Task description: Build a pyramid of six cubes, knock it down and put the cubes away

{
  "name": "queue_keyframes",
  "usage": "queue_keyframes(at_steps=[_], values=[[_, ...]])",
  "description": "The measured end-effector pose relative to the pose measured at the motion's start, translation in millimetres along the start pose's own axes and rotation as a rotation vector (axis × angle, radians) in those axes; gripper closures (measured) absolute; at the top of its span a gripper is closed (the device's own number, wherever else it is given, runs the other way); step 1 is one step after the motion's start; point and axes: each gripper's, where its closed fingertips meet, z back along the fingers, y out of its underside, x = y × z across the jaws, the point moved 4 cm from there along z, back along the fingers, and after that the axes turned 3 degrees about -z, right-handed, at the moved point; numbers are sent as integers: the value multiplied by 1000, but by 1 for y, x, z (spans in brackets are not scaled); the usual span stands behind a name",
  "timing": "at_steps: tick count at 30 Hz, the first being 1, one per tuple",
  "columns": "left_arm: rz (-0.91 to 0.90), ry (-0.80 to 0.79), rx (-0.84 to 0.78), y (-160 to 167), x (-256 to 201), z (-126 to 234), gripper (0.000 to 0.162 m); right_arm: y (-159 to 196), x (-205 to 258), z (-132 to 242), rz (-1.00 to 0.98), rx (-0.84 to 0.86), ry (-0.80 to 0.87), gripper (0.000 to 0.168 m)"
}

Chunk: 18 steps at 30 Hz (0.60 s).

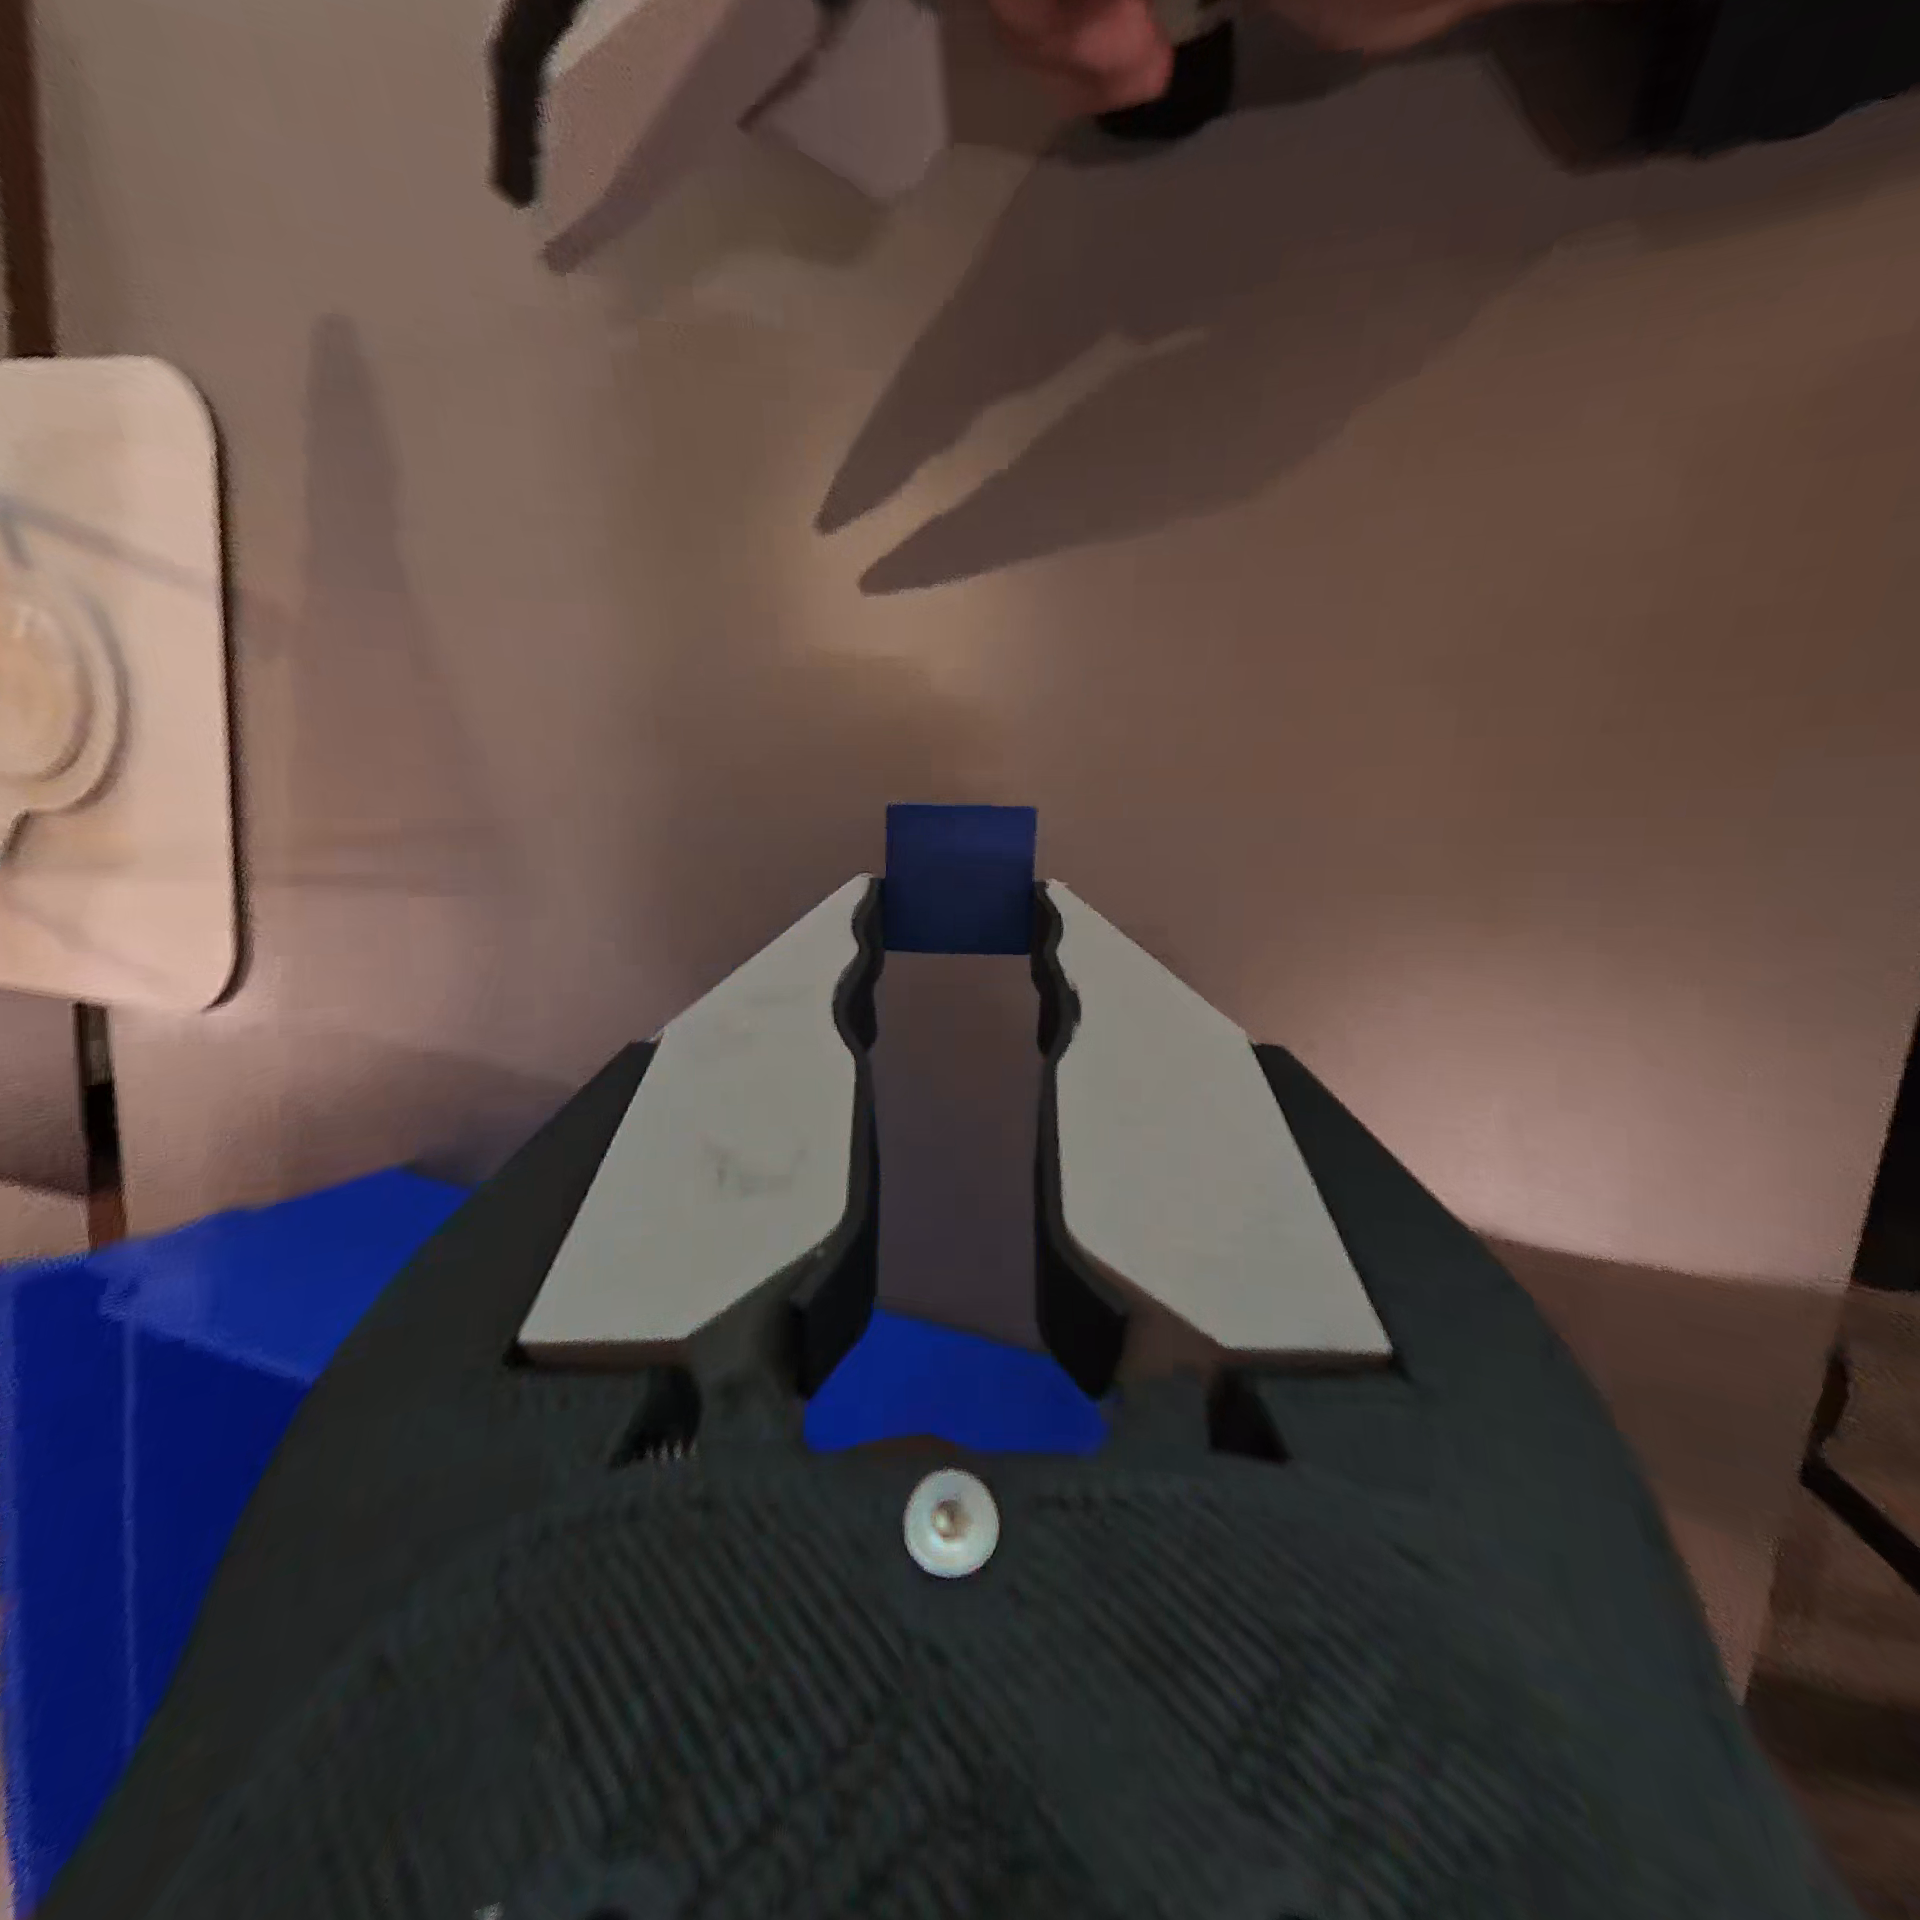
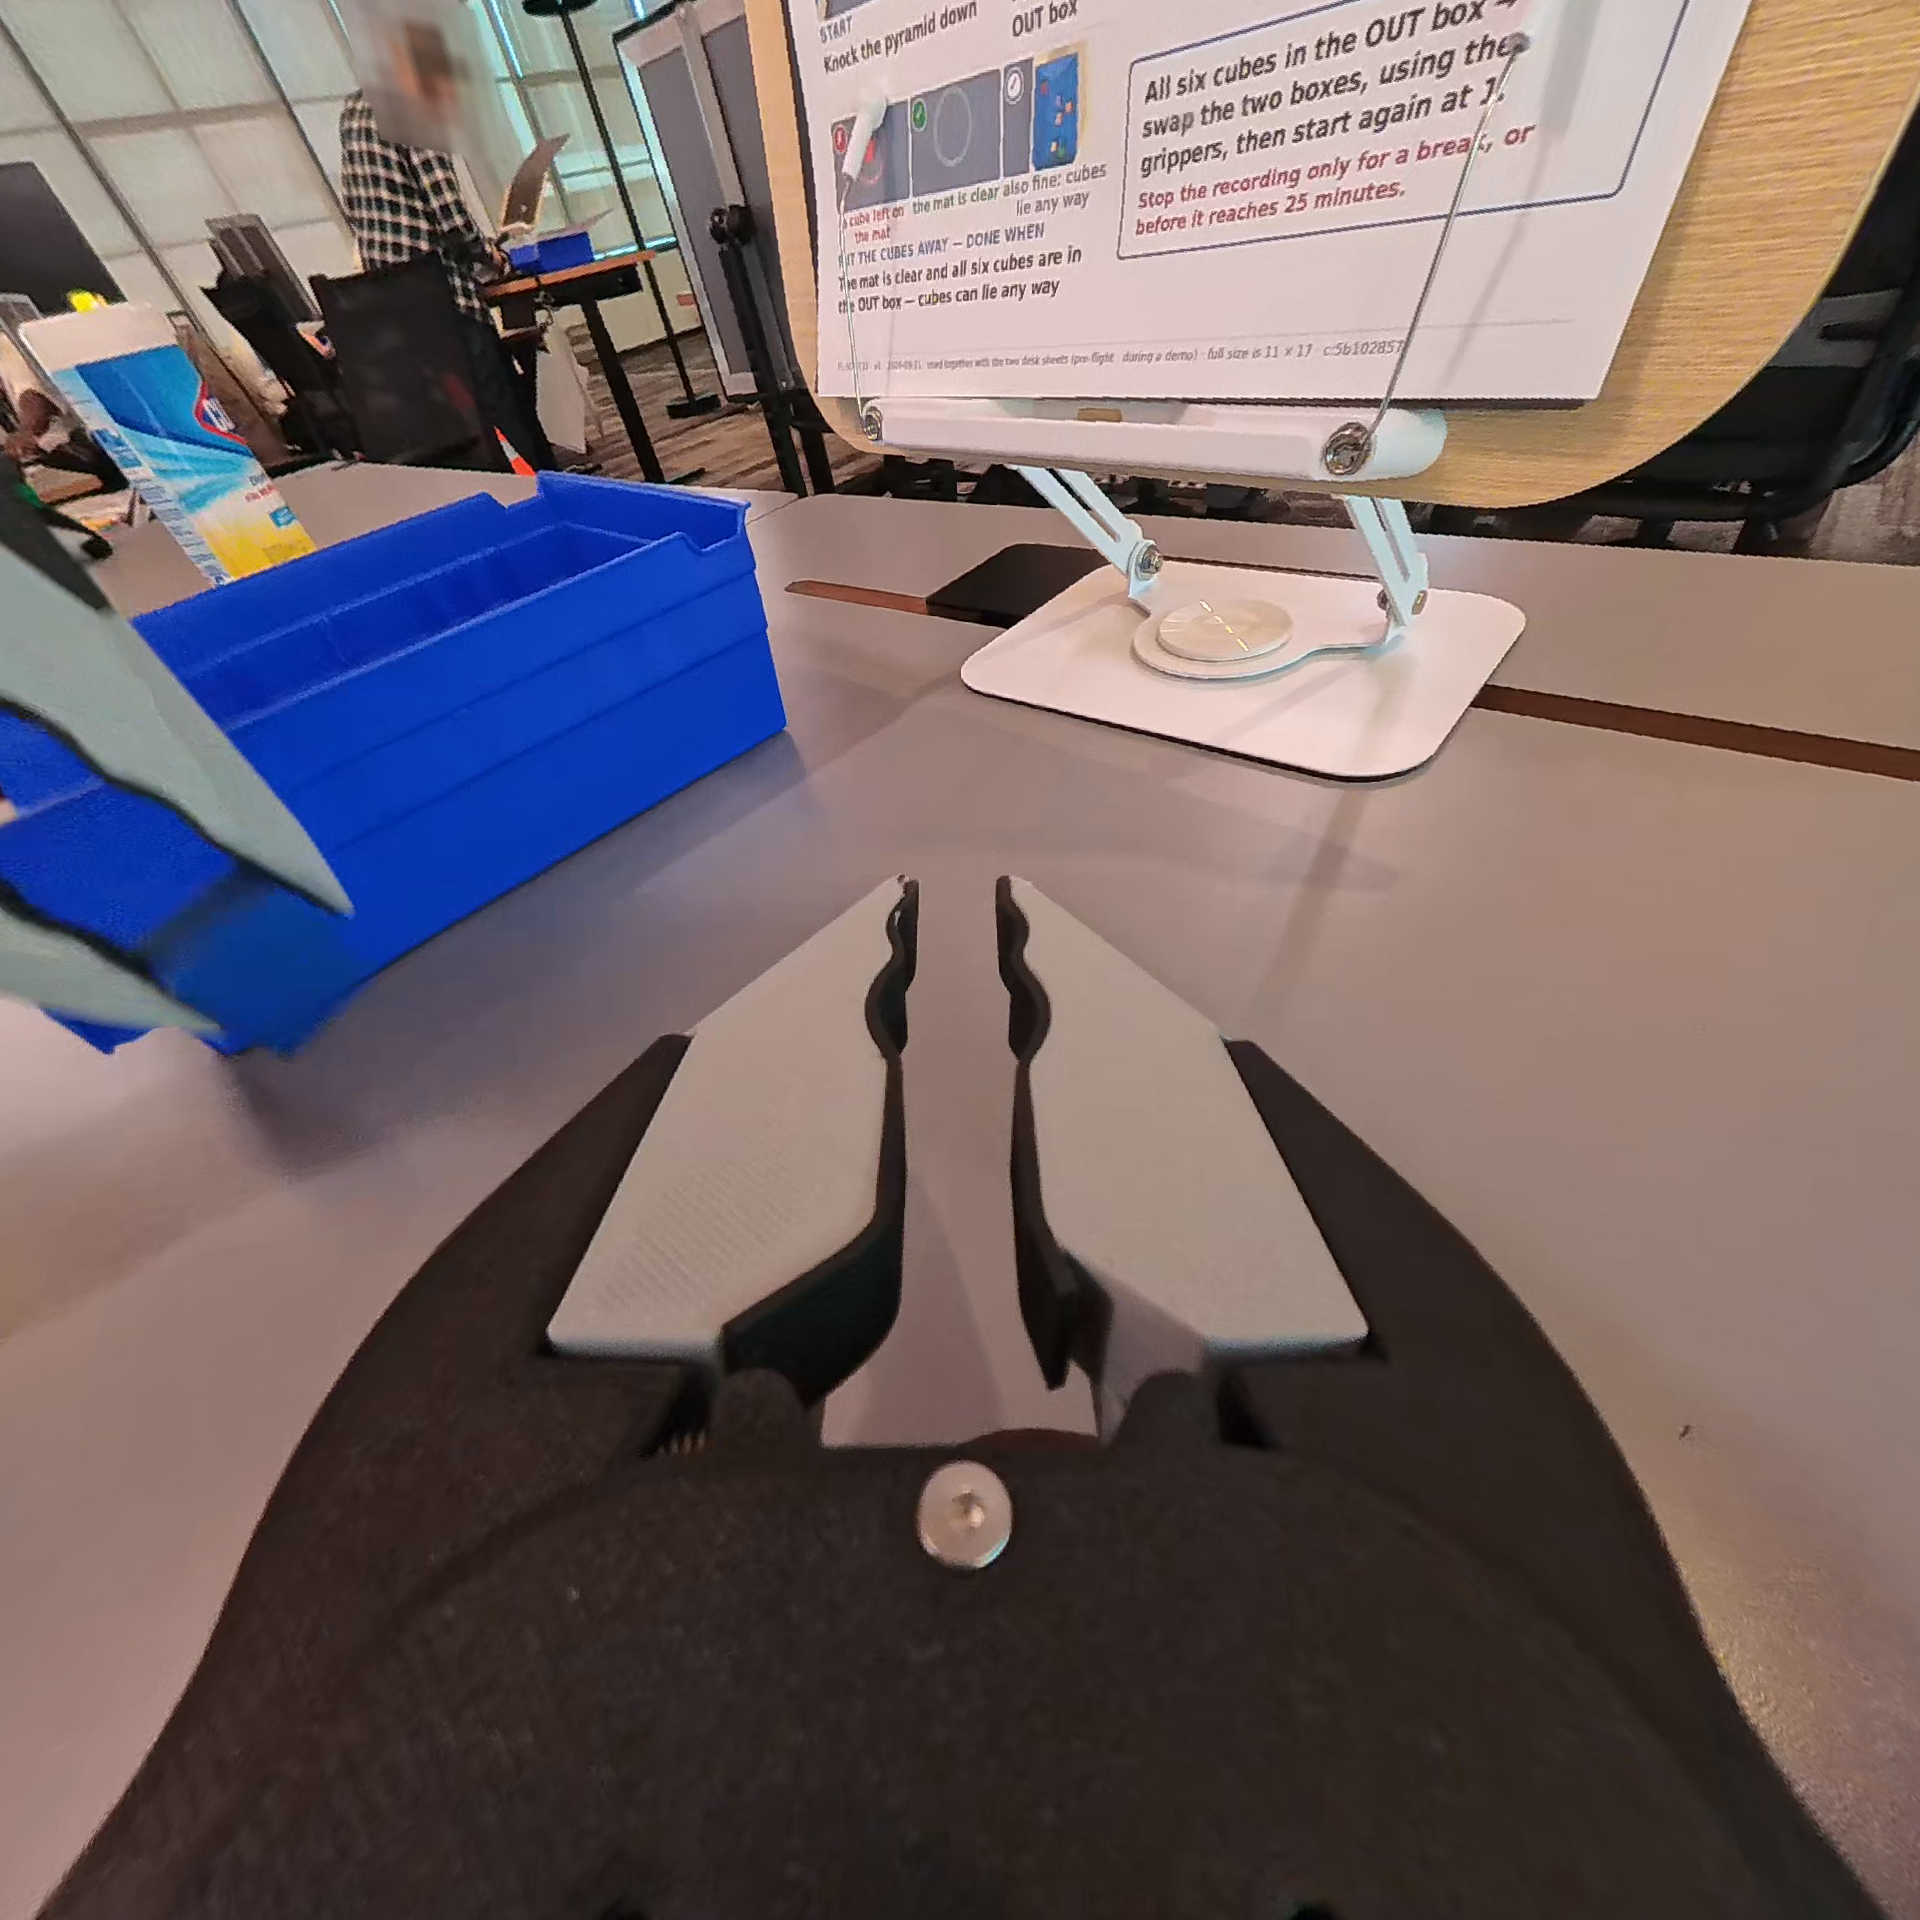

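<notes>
My left gripper (image 1: pixel 958 896) is shut on a small blue cube (image 1: pixel 958 857), pinched at the fingertips and held above the grey table (image 1: pixel 1351 831). A blue box (image 1: pixel 156 1434) lies below it at the lower left. In the right wrist view the same blue box (image 2: pixel 468 675) stands on the table at the left, and its visible inside shows no cubes. The left gripper's fingers (image 2: pixel 177 769) show over the box's near end. My right gripper (image 2: pixel 954 894) is empty, its jaws a narrow gap apart, low over the bare table. It also shows blurred at the top of the left wrist view (image 1: pixel 665 156).
A white tilting stand (image 2: pixel 1247 665) with a wooden board and an instruction sheet stands at the back of the table; its base also shows in the left wrist view (image 1: pixel 104 675). A wipes canister (image 2: pixel 177 447) stands behind the box. A person is at a far desk. My right fingertips sit around 15 cm from my left ones.
</notes>
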Motion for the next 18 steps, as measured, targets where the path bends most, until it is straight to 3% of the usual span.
queue_keyframes(at_steps=[11, 14, 18], values=[[-114, 107, 101, -6, -27, -83, 136, -3, -10, 2, -12, -3, 17, 156], [-123, 97, 84, -7, -27, -87, 135, -2, -9, 1, -4, 4, 16, 156], [-69, 80, 90, -7, -25, -87, 121, -2, -8, 0, 6, 8, 19, 156]])
